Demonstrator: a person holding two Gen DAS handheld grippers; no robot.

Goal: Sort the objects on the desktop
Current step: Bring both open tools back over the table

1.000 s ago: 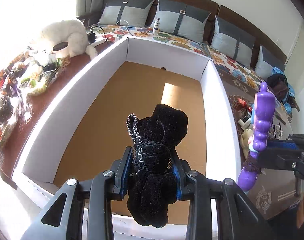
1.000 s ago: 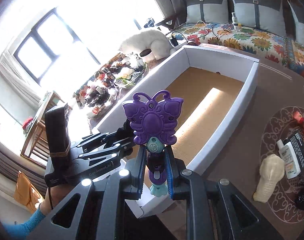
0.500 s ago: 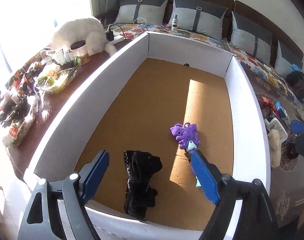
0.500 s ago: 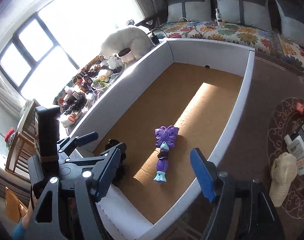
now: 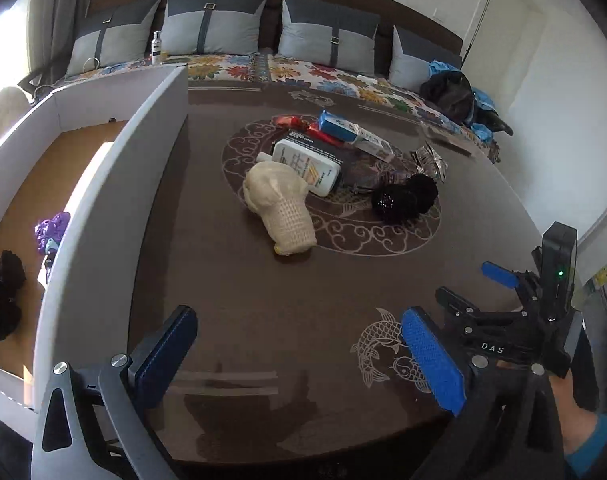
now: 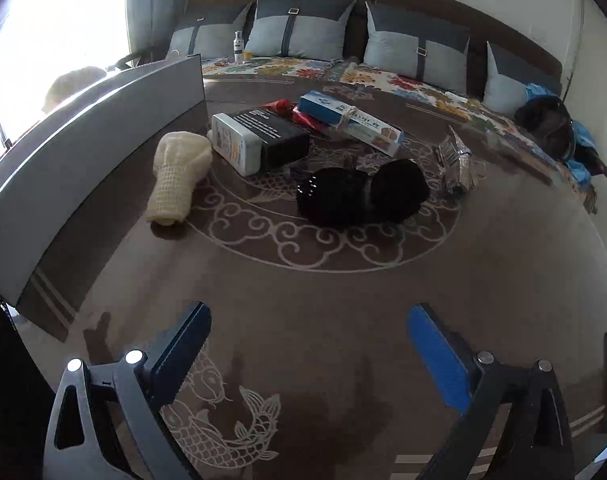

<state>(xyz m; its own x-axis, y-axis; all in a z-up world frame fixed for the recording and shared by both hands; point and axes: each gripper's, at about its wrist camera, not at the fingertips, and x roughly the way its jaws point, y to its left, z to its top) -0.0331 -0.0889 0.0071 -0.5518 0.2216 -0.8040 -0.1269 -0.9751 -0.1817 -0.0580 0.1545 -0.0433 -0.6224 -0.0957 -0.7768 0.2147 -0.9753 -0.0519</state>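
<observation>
My left gripper (image 5: 299, 352) is open and empty above the brown table (image 5: 303, 300). My right gripper (image 6: 307, 352) is open and empty too, and shows at the right of the left wrist view (image 5: 499, 280). The white box (image 5: 115, 184) stands at the left; in it lie a black plush toy (image 5: 3, 292) and a purple butterfly wand (image 5: 51, 228). On the table's round pattern lie a cream mesh sponge (image 5: 279, 204) (image 6: 175, 172), a white bottle (image 5: 307, 162) (image 6: 235, 142), a black box (image 6: 275, 132), a blue carton (image 5: 355, 130) (image 6: 351, 120) and black fuzzy items (image 5: 403, 198) (image 6: 359, 196).
A red wrapper (image 6: 287, 110) and a silver hair clip (image 5: 429, 160) (image 6: 455, 164) lie by the pile. A sofa with grey cushions (image 5: 215, 28) and a floral cover runs behind the table, with a dark bag (image 5: 451, 94) at its right end.
Both grippers have left the box and swung right over the table. Before that they opened, leaving the black plush and the purple wand on the box floor.
</observation>
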